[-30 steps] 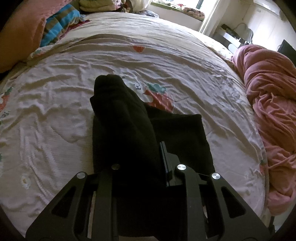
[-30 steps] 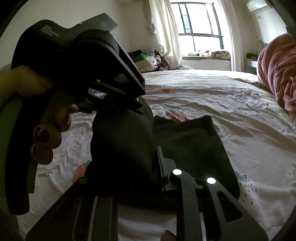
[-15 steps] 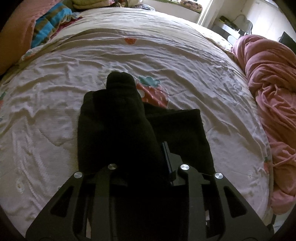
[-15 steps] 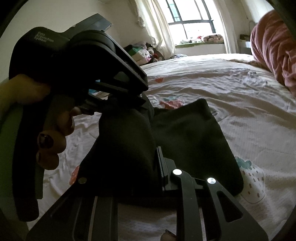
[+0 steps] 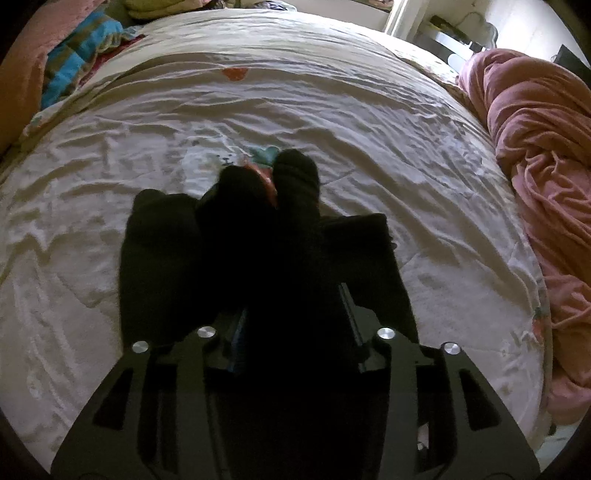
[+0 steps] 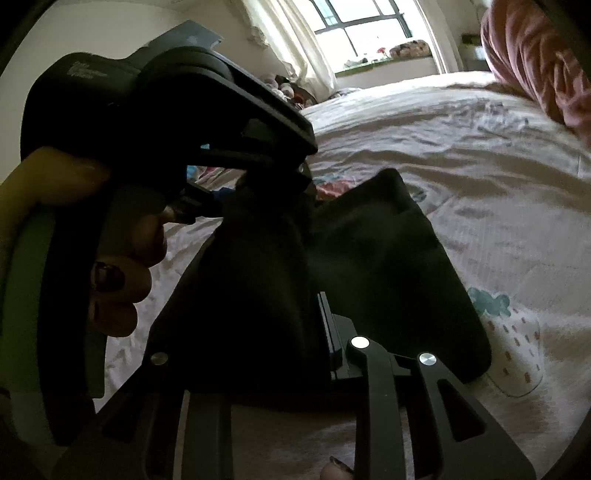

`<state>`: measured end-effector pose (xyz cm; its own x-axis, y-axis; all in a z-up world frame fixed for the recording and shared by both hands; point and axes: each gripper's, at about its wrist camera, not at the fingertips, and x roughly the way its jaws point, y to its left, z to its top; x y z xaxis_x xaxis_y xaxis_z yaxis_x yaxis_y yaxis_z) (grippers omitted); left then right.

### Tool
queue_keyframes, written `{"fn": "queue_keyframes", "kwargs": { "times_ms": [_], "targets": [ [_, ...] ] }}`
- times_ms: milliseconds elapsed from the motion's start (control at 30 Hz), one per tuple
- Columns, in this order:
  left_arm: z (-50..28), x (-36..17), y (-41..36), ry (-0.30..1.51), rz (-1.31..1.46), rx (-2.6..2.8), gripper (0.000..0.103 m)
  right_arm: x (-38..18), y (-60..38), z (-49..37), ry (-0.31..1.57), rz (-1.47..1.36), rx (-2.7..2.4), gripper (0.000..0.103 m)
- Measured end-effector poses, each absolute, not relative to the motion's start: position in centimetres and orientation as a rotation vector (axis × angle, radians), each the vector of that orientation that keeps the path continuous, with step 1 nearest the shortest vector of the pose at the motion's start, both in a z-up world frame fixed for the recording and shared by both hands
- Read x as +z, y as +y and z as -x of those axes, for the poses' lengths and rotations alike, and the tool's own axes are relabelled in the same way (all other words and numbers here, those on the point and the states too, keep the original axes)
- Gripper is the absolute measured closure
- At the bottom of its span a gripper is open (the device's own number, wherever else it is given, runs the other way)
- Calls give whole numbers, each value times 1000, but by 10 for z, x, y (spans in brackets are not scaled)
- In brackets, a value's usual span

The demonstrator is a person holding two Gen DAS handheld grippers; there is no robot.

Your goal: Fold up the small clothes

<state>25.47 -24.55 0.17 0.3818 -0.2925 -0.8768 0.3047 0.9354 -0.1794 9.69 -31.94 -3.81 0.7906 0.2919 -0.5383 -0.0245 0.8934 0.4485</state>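
Here, left gripper (image 5: pixel 291 306) pitched steeply down over black garment (image 5: pixel 166 258), jaws just widening, cloth between them, right gripper (image 6: pixel 258 314) angled toward 12 o'clock, jaws easing apart, grip indeterminate.

Home bedroom. Big bed w/ cream printed sheet (image 5: pixel 332 110) filling most of both views, strawberry motifs on it. Pink duvet (image 5: pixel 535 166) bunched at right edge, striped blue blanket (image 5: pixel 70 62) upper left. Window (image 6: pixel 369 29) w/ curtain (image 6: pixel 284 33) at top of right wrist view, clothes pile (image 6: pixel 288 90) below it.
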Motion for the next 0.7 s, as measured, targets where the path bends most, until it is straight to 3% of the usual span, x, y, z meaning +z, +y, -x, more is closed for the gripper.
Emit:
{"fn": "queue_keyframes", "kwargs": {
  "times_ms": [67,133,533,633,700],
  "targets": [
    [-257,0,-248,1127,1,-397,58,-42,-324,-100,656,-482,185,79],
    [-259,-2,-250,1138,18,-407,42,-48,-331,-103,672,-527,193,79],
    [-249,21,-191,1040,135,-354,36,-65,-350,-106,708,-700,244,74],
    [-237,13,-166,1030,117,-300,34,-60,-350,-105,726,-701,262,63],
    [-228,1,-153,1045,92,-274,34,-52,-348,-102,753,-695,269,44]
  ]
}}
